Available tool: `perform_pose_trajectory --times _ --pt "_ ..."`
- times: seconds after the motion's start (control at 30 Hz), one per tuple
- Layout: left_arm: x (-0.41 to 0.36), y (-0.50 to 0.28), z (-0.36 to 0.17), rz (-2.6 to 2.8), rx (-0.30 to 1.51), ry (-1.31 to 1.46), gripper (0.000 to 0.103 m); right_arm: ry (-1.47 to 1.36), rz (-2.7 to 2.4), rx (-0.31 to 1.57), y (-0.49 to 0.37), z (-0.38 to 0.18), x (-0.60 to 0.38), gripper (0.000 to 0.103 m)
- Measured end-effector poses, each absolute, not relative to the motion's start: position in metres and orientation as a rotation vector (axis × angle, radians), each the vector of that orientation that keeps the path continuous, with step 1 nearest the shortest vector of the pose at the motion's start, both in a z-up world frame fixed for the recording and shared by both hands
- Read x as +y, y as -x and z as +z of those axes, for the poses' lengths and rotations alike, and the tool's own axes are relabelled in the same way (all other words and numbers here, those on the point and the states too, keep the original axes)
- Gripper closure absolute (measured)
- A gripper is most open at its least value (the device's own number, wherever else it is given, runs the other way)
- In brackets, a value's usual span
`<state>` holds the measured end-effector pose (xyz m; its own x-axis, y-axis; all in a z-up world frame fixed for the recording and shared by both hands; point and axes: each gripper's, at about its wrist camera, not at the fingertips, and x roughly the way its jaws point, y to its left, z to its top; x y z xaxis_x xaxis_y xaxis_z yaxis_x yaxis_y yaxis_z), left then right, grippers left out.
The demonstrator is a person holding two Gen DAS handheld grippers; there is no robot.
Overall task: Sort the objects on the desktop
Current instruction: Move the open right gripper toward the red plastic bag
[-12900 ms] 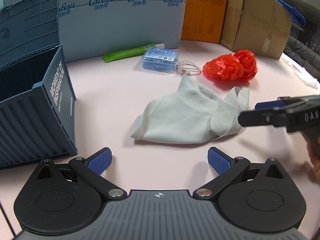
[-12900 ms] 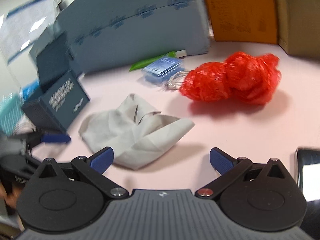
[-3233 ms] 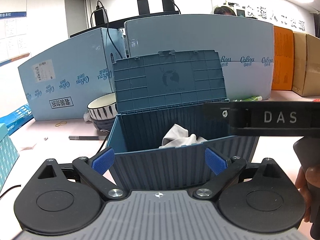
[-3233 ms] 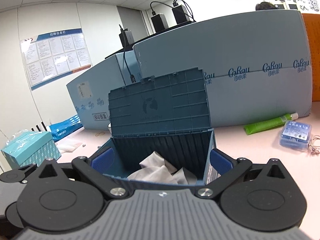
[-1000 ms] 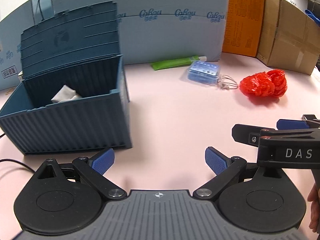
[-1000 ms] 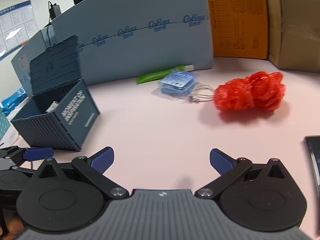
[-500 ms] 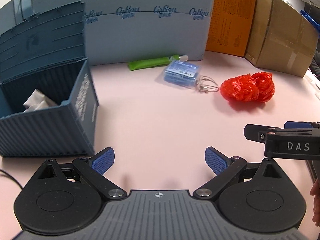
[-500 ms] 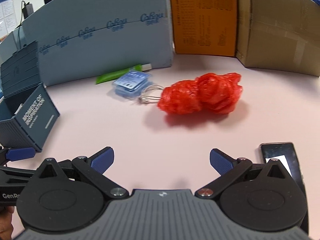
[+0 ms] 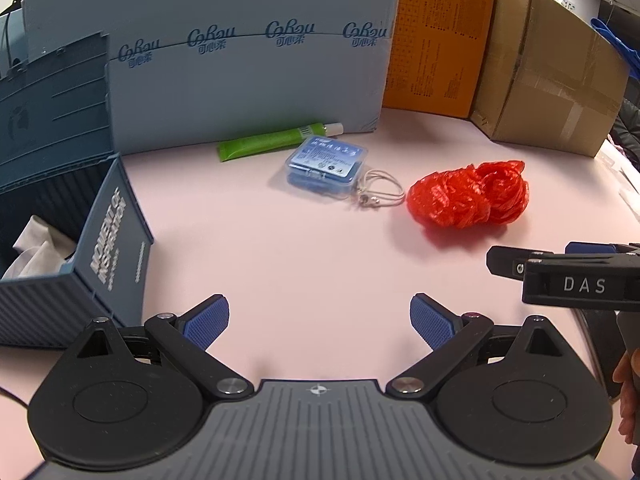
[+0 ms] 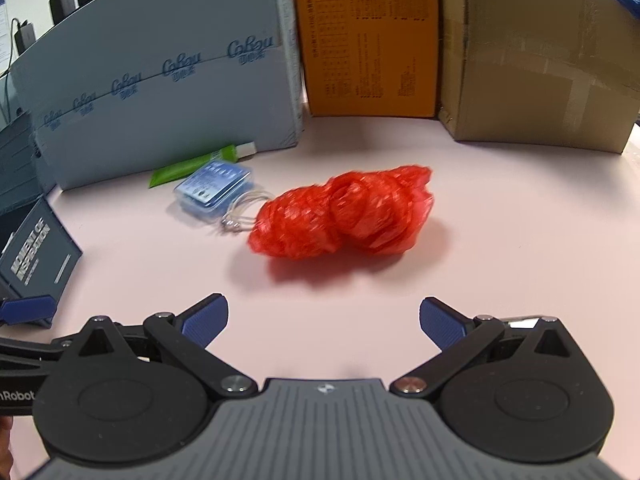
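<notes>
Looks like office or storage corner of workplace, not home. Pale pink desk [image 9: 320, 240] is closed in by big printed cartons: light blue carton [image 9: 248, 60] with repeated brand logo, orange carton [image 10: 368, 40] with small printed text, brown taped cardboard box [image 10: 540, 60]. Behind blue carton, top left in right wrist view, black power adapters with cables [image 10: 60, 0] sit on higher shelf against plain white wall
</notes>
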<state>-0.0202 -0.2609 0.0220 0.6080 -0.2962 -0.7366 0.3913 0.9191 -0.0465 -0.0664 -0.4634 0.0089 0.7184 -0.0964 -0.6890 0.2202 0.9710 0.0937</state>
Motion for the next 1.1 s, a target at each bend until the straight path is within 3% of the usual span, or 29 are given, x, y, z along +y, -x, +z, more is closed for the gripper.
perform_pose_trajectory --times 0.53,1.1 --pt "-0.284 0.002 0.038 -0.414 0.803 -0.075 0.006 -0.137 -0.230 0.683 0.056 0.032 -0.499 0.000" --pt "-0.283 -0.016 0.010 -0.381 0.831 -0.018 0.006 -0.209 -0.260 0.580 0.049 0.011 -0.523 0.000"
